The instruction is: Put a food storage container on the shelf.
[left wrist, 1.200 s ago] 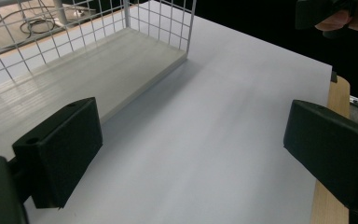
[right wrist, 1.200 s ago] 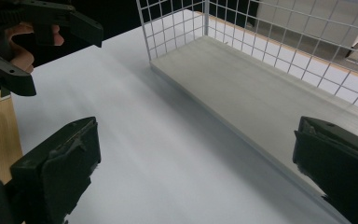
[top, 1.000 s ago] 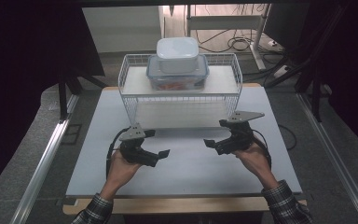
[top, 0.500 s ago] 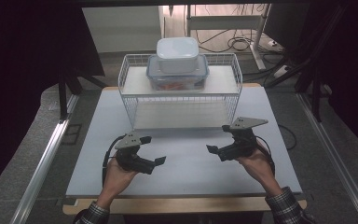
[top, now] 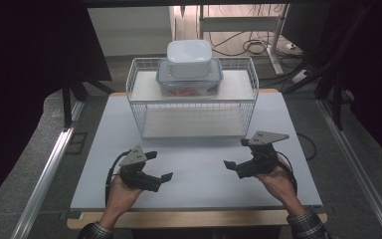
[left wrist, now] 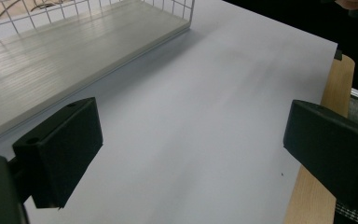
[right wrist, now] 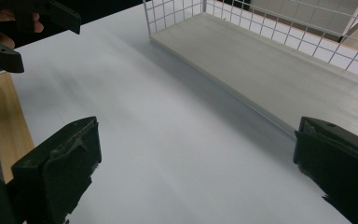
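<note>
Both grippers, left (top: 160, 166) and right (top: 235, 155), drew back from the wire rack (top: 193, 107), jaws apart.

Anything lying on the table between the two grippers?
Nothing: in the high view, bare white table separates the left gripper from the right gripper, both open and empty.

Black two-piece fingers (left wrist: 60, 154), grey three-cornered top plates, black trailing cables, and plaid shirt cuffs (top: 306, 224).
</note>
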